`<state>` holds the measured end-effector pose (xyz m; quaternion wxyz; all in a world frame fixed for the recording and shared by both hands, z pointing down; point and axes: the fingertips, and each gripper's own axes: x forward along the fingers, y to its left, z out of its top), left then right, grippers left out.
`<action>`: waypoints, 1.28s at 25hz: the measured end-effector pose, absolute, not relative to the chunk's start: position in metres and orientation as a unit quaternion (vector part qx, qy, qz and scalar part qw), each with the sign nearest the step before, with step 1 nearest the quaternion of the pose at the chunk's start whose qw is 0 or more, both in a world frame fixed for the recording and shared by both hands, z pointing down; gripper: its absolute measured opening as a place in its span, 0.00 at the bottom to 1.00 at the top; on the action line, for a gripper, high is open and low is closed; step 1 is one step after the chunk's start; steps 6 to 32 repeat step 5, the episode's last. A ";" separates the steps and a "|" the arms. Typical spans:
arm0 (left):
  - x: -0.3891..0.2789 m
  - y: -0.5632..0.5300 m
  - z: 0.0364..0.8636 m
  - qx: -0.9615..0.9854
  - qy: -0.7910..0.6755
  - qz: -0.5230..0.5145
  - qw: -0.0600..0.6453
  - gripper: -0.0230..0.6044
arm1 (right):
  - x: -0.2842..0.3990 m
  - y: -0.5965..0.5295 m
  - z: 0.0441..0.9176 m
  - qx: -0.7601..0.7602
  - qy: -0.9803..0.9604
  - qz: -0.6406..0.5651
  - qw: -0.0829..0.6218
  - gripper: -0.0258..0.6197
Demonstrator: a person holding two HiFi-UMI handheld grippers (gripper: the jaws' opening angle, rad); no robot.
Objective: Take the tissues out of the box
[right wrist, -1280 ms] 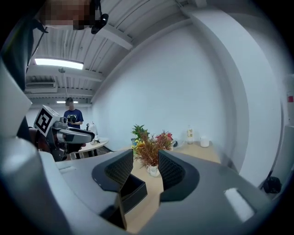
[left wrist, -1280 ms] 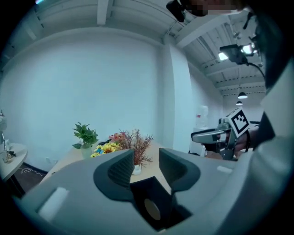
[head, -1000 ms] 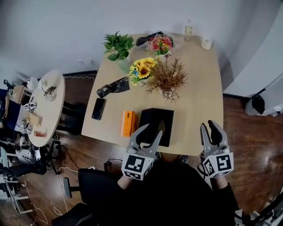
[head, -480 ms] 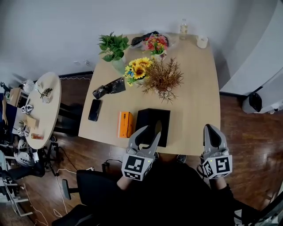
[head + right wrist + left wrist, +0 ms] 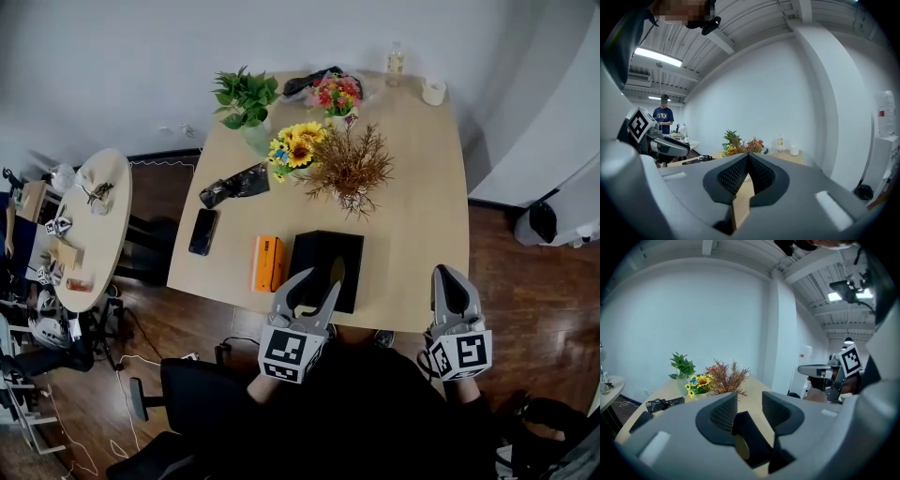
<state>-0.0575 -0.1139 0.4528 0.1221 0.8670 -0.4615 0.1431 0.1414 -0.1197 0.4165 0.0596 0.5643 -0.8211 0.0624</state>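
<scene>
A black tissue box (image 5: 319, 253) lies near the front edge of the wooden table (image 5: 422, 187), with a tan oval slot (image 5: 336, 272) in its top. My left gripper (image 5: 322, 274) hovers over the box's near end. Its jaws stand a little apart with nothing between them. In the left gripper view the box (image 5: 750, 437) and its slot (image 5: 742, 447) show through the gap of the left gripper (image 5: 750, 404). My right gripper (image 5: 453, 281) hangs at the table's front right edge, away from the box, shut on nothing. Its pads meet in the right gripper view (image 5: 748, 161).
An orange box (image 5: 268, 263) lies just left of the tissue box, with a phone (image 5: 202, 232) and a black bag (image 5: 239, 184) farther left. Sunflowers (image 5: 298, 148), a dried plant (image 5: 352, 169), a green plant (image 5: 246, 98), a bottle (image 5: 397, 58) and a paper roll (image 5: 433, 91) stand behind.
The right gripper's jaws stood apart a second ago and are now closed together. The left gripper has stayed over the box's near end.
</scene>
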 end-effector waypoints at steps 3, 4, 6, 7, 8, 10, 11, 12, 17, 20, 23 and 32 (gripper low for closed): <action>-0.057 -0.113 0.455 0.866 -0.461 0.147 0.124 0.27 | 0.142 -0.119 0.418 0.564 -0.821 0.063 0.062 0.04; -0.057 -0.113 0.455 0.866 -0.461 0.148 0.125 0.27 | 0.142 -0.119 0.418 0.563 -0.821 0.064 0.063 0.04; -0.057 -0.113 0.456 0.866 -0.460 0.149 0.126 0.27 | 0.142 -0.119 0.418 0.563 -0.821 0.064 0.064 0.04; -0.057 -0.113 0.456 0.866 -0.460 0.149 0.126 0.27 | 0.142 -0.119 0.418 0.563 -0.821 0.064 0.064 0.04; -0.057 -0.113 0.456 0.866 -0.460 0.149 0.126 0.27 | 0.142 -0.119 0.418 0.563 -0.821 0.064 0.064 0.04; -0.057 -0.113 0.456 0.866 -0.460 0.149 0.126 0.27 | 0.142 -0.119 0.418 0.563 -0.821 0.064 0.064 0.04; -0.057 -0.113 0.456 0.866 -0.460 0.149 0.126 0.27 | 0.142 -0.119 0.418 0.563 -0.821 0.064 0.064 0.04; -0.057 -0.113 0.456 0.866 -0.460 0.149 0.126 0.27 | 0.142 -0.119 0.418 0.563 -0.821 0.064 0.064 0.04; -0.057 -0.113 0.456 0.866 -0.460 0.149 0.126 0.27 | 0.142 -0.119 0.418 0.563 -0.821 0.064 0.064 0.04; -0.057 -0.113 0.456 0.866 -0.460 0.149 0.126 0.27 | 0.142 -0.119 0.418 0.563 -0.821 0.064 0.064 0.04; -0.057 -0.113 0.456 0.866 -0.460 0.149 0.126 0.27 | 0.142 -0.119 0.418 0.563 -0.821 0.064 0.064 0.04; -0.057 -0.113 0.456 0.866 -0.460 0.149 0.126 0.27 | 0.142 -0.119 0.418 0.563 -0.821 0.064 0.064 0.04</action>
